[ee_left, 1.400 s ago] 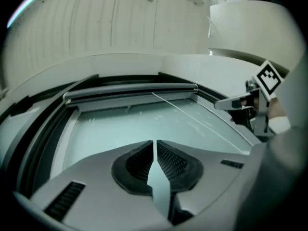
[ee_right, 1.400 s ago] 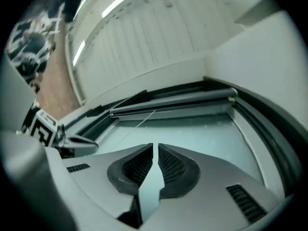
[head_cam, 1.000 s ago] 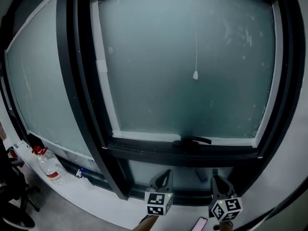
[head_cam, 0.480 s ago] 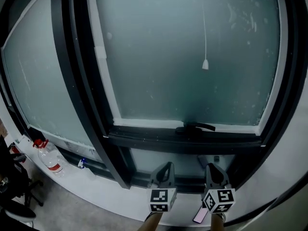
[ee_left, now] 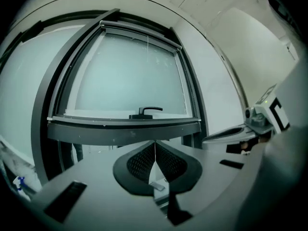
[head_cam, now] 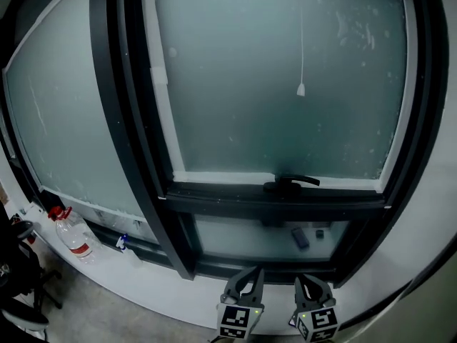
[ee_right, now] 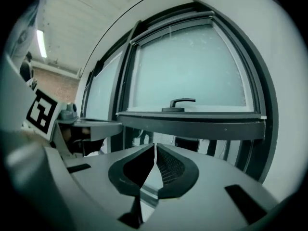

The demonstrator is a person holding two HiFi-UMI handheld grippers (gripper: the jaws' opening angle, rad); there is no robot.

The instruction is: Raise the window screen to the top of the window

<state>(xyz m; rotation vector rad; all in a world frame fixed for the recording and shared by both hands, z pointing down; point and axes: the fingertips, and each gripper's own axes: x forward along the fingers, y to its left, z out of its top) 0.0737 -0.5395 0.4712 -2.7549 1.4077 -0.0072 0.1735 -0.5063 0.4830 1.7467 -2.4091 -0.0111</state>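
Both tongs are pressed together with nothing in them. The left gripper (head_cam: 246,283) and right gripper (head_cam: 309,286) sit side by side, pointing about level, low under the window handle (head_cam: 289,184). The window screen (head_cam: 235,84) covers the pane down to that handle, with the pull cord (head_cam: 300,89) dangling mid-pane.

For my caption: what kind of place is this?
Probably an office or workroom: a large frosted window in a dark frame, a clear red-capped plastic bottle on its pale sill.
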